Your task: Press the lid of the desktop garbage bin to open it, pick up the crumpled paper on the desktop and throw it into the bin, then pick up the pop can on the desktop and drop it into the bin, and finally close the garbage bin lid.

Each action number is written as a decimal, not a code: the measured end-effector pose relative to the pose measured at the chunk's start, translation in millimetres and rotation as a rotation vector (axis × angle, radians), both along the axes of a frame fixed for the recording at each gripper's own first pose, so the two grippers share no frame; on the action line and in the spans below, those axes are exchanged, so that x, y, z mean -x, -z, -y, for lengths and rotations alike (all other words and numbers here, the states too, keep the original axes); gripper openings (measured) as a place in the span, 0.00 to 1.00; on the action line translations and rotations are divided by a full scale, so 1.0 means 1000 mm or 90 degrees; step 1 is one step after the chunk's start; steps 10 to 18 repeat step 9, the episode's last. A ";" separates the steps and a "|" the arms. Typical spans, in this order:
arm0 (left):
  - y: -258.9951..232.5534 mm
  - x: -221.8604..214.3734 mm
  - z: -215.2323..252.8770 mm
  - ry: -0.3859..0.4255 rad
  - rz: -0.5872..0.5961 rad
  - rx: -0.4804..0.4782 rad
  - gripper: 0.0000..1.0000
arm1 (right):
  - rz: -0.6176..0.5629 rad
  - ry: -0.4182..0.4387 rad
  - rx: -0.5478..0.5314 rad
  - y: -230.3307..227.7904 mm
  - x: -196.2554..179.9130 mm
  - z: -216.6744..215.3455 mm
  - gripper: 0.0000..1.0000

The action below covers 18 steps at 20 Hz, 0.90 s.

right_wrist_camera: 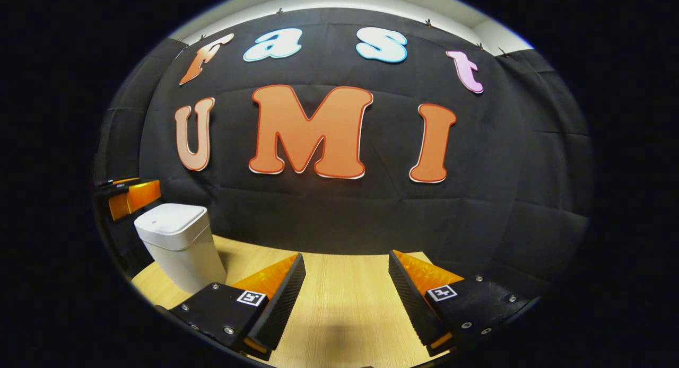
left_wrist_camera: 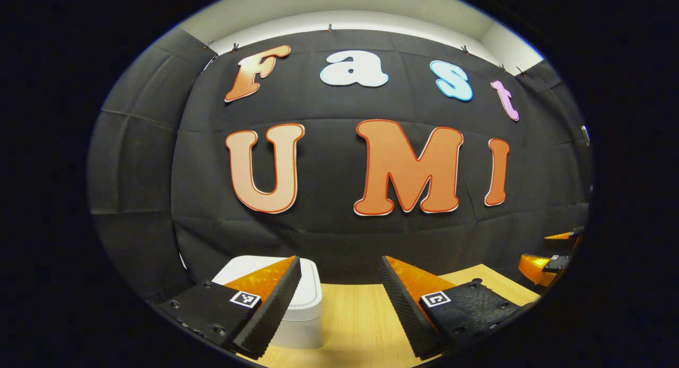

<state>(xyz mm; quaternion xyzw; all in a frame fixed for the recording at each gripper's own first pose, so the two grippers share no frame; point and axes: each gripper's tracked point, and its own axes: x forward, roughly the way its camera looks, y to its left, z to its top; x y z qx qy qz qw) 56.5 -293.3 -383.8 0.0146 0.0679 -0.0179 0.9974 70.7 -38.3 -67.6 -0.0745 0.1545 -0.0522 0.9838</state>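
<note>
Bin [left_wrist_camera: 297,299] with lid shut sits on bench [left_wrist_camera: 350,315] at 7 o'clock in left gripper view, directly behind the left finger of left claw [left_wrist_camera: 339,299], close in. Left claw open, holding nothing. In right gripper view, same bin [right_wrist_camera: 177,241] off at 9 o'clock, well apart from right claw [right_wrist_camera: 345,294], also open and empty. Left claw judged nearer for the lid press: shift toward 9 o'clock, then down onto lid [right_wrist_camera: 170,219]. Paper and can not spotted.
</note>
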 end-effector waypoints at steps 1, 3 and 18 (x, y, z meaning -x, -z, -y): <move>0.005 0.006 0.015 0.011 -0.002 0.008 0.94 | 0.014 0.011 0.011 -0.005 -0.002 0.006 0.95; 0.015 0.018 0.038 0.022 -0.004 0.013 0.94 | 0.029 0.021 0.024 -0.009 -0.003 0.010 0.94; 0.041 0.031 0.078 0.038 -0.027 0.013 0.96 | 0.002 0.023 0.025 0.011 -0.001 0.014 0.94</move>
